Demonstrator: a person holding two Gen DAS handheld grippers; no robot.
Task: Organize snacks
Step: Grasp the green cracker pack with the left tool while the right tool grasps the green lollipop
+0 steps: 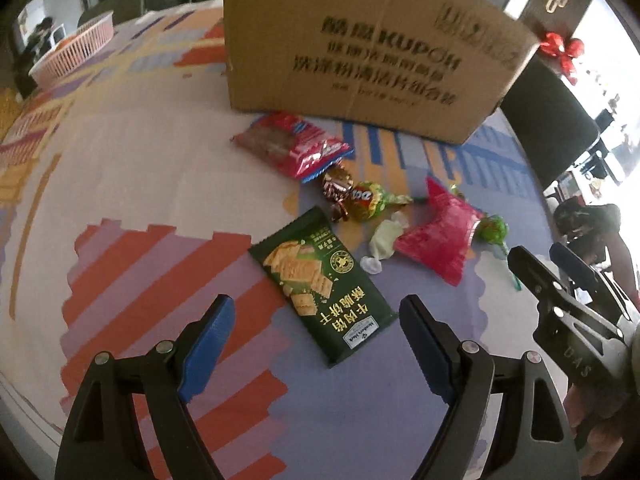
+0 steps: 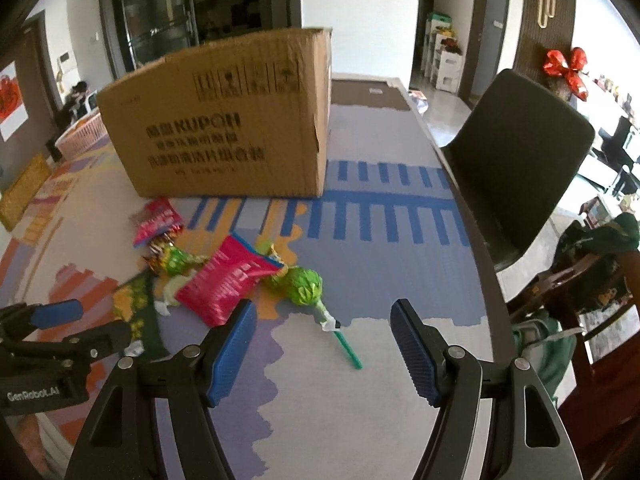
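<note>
Snacks lie on the patterned tablecloth in front of a cardboard box point(image 1: 372, 40) point(image 2: 224, 128). A dark green cracker pack point(image 1: 320, 284) lies nearest my left gripper point(image 1: 316, 312), which is open and empty just before it. Behind are a red wafer pack point(image 1: 292, 148), foil candies point(image 1: 340, 196), a white-wrapped candy point(image 1: 380, 244) and a pink pack point(image 1: 440, 236) point(image 2: 224, 284). A green lollipop point(image 2: 304, 286) lies ahead of my right gripper point(image 2: 324, 316), which is open and empty.
A pink basket point(image 1: 76, 54) stands at the table's far left. A dark chair point(image 2: 520, 160) stands at the right table edge point(image 2: 480, 264). The right gripper shows at the right in the left wrist view point(image 1: 560, 280).
</note>
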